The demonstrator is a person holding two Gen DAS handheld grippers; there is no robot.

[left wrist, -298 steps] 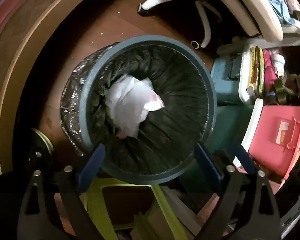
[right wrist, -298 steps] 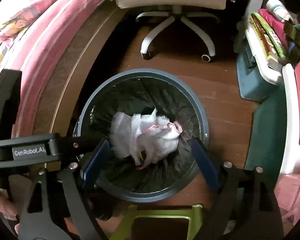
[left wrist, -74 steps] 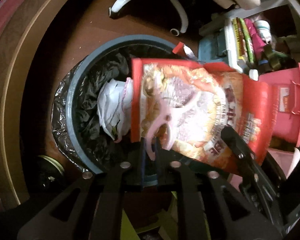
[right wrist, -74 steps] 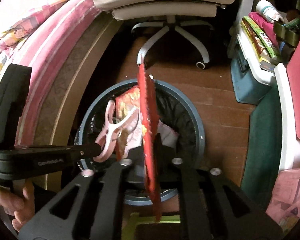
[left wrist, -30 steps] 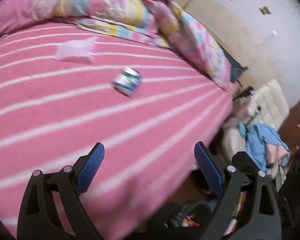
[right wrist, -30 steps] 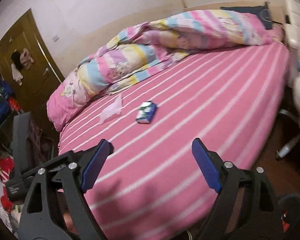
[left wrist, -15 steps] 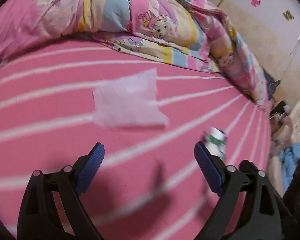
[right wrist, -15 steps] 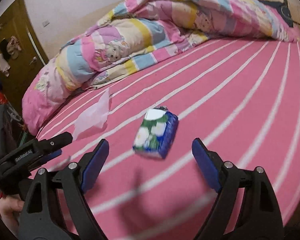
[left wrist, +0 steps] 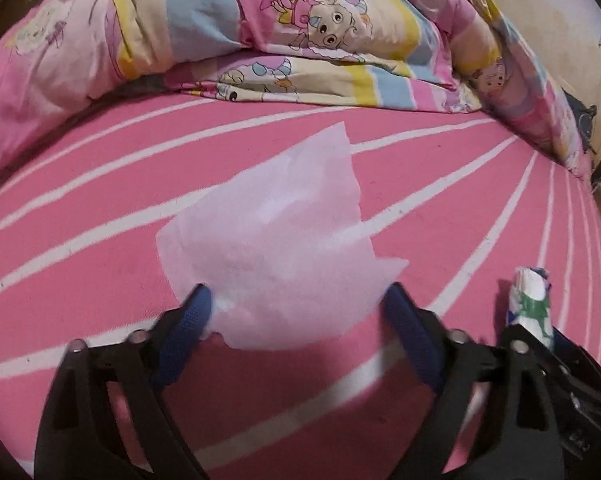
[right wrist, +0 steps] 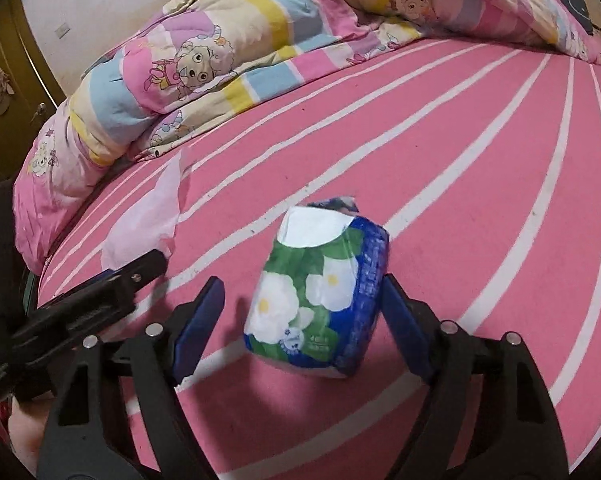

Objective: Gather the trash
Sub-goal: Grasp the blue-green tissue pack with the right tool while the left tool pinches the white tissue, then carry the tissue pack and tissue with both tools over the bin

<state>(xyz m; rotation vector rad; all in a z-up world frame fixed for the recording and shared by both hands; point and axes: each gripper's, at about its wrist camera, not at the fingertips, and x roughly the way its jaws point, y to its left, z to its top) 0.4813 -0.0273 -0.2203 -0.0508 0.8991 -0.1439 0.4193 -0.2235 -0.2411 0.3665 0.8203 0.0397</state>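
Observation:
A thin white tissue sheet [left wrist: 276,240] lies on the pink striped bed [left wrist: 100,280]. My left gripper [left wrist: 296,320] is open, its blue pads at either side of the sheet's near edge. A blue and green tissue pack with white flowers [right wrist: 320,296] lies on the bed. My right gripper [right wrist: 300,304] is open and straddles the pack, one pad on each side. The pack also shows in the left wrist view [left wrist: 530,300], and the tissue sheet in the right wrist view [right wrist: 148,220], with the left gripper's finger [right wrist: 100,292] beside it.
A rumpled cartoon-print quilt [left wrist: 300,40] lies along the far side of the bed, also in the right wrist view [right wrist: 220,52]. A brown door [right wrist: 8,80] stands at the far left. The bed's edge curves down at the right [left wrist: 596,220].
Both grippers have moved down and forward over the bed. The left one now brackets the tissue sheet, the right one now brackets the tissue pack. Both stay open.

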